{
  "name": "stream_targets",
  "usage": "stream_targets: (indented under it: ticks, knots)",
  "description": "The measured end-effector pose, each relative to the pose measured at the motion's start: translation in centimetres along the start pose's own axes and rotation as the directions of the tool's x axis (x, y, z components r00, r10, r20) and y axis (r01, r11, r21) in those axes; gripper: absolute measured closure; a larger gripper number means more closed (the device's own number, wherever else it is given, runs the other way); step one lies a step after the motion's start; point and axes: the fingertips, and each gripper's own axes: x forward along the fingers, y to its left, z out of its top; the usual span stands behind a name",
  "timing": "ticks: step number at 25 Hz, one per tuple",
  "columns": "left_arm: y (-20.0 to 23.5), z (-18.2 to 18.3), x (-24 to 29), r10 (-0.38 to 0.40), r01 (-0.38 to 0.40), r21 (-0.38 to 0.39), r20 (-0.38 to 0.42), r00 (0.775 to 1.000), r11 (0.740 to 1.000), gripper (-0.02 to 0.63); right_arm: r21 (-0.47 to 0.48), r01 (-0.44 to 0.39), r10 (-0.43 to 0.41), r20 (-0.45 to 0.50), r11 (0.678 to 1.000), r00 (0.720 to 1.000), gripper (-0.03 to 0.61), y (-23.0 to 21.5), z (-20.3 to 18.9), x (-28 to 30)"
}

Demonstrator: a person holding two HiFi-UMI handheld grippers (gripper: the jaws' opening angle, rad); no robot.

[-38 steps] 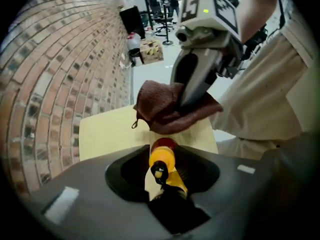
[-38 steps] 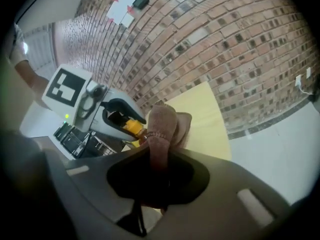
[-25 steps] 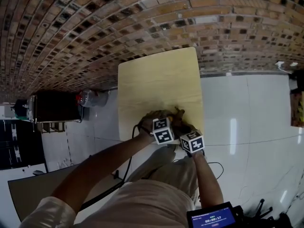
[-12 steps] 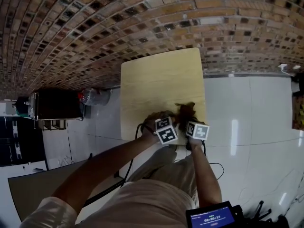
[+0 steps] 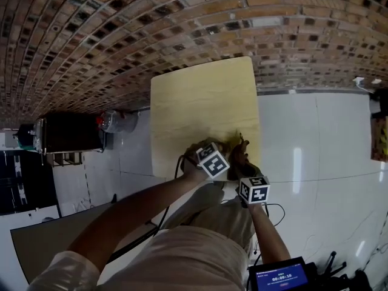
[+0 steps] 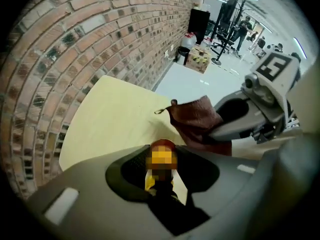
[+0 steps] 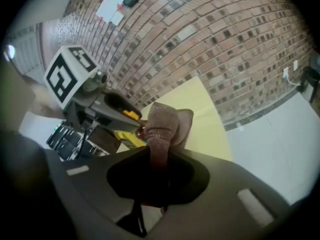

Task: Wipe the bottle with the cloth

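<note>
A small bottle with a red cap and a yellow label stands upright near the front edge of the pale yellow table. My left gripper points straight down over it and is shut on its neck. In the head view the left gripper hides the bottle. A brown cloth hangs bunched from my right gripper, which is shut on it. The cloth sits just right of the bottle, close to it; contact is not visible. The right gripper is at the table's near right corner.
A brick wall runs behind the table. A dark cabinet and a clear jug stand on the white floor to the left. A cable trails off the table's front edge. A small screen sits by my legs.
The right gripper first pushed the cloth out over the table, then drew back toward me and to the right. The left gripper's marker cube rolled in place over the bottle.
</note>
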Motion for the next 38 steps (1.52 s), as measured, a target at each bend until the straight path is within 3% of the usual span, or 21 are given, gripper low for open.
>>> stream_targets:
  ticks: [7, 15, 17, 19, 22, 23, 25, 27, 29, 33, 36, 38]
  knots:
    - [0.0, 0.1, 0.1, -0.002, 0.002, -0.028, -0.010, 1.000, 1.000, 0.445, -0.047, -0.169, 0.166, -0.060, 0.985, 0.984, 0.508, 6.4, -2.1, 3.8]
    - [-0.1, 0.0, 0.3, -0.012, 0.008, -0.105, -0.033, 0.999, 0.994, 0.446, 0.023, -0.116, 0.118, -0.144, 0.993, 0.983, 0.508, 3.9, -3.2, 7.5]
    - [-0.1, -0.2, 0.2, -0.018, 0.013, -0.123, -0.038, 0.999, 0.992, 0.447, 0.082, -0.081, 0.095, -0.175, 0.993, 0.980, 0.508, 3.1, -3.7, 8.2]
    - [0.0, 0.1, 0.1, -0.023, 0.019, -0.139, -0.025, 0.999, 0.990, 0.446, 0.197, -0.033, 0.071, -0.188, 0.980, 0.979, 0.508, 1.8, -4.5, 8.6]
    - [0.0, -0.2, 0.2, -0.036, 0.032, -0.178, -0.020, 0.999, 0.983, 0.446, 0.423, 0.027, 0.039, -0.148, 0.906, 0.988, 0.508, -0.9, -5.1, 8.2]
    - [0.2, -0.2, 0.1, -0.032, 0.030, -0.183, -0.012, 0.999, 0.983, 0.446, 0.472, 0.031, 0.030, -0.121, 0.881, 0.992, 0.508, -1.6, -4.8, 7.7]
    - [0.3, -0.1, 0.0, -0.020, 0.020, -0.178, -0.001, 1.000, 0.984, 0.445, 0.506, 0.021, 0.016, -0.069, 0.863, 0.997, 0.508, -2.8, -3.6, 6.5]
    - [0.1, -0.3, 0.0, -0.016, 0.017, -0.161, 0.003, 1.000, 0.987, 0.432, 0.489, 0.006, 0.009, -0.029, 0.872, 1.000, 0.508, -3.8, -2.4, 4.8]
    - [-0.3, -0.4, -0.1, -0.018, 0.021, -0.147, 0.019, 1.000, 0.989, 0.373, 0.442, 0.000, 0.000, -0.001, 0.897, 1.000, 0.508, -4.6, -1.3, 3.0]
    - [-0.3, -0.2, -1.1, -0.002, 0.014, -0.151, 0.085, 0.996, 0.988, 0.292, 0.299, 0.007, -0.013, 0.020, 0.954, 1.000, 0.508, -5.2, 0.7, -0.4]
    - [0.3, 0.2, -2.9, 0.028, -0.002, -0.164, 0.161, 0.987, 0.986, 0.231, 0.187, 0.016, -0.020, 0.020, 0.982, 1.000, 0.508, -5.2, 2.1, -3.1]
    - [0.5, 0.2, -4.7, 0.039, -0.012, -0.131, 0.210, 0.977, 0.991, 0.208, 0.104, 0.012, -0.014, 0.014, 0.994, 1.000, 0.508, -4.6, 2.9, -4.8]
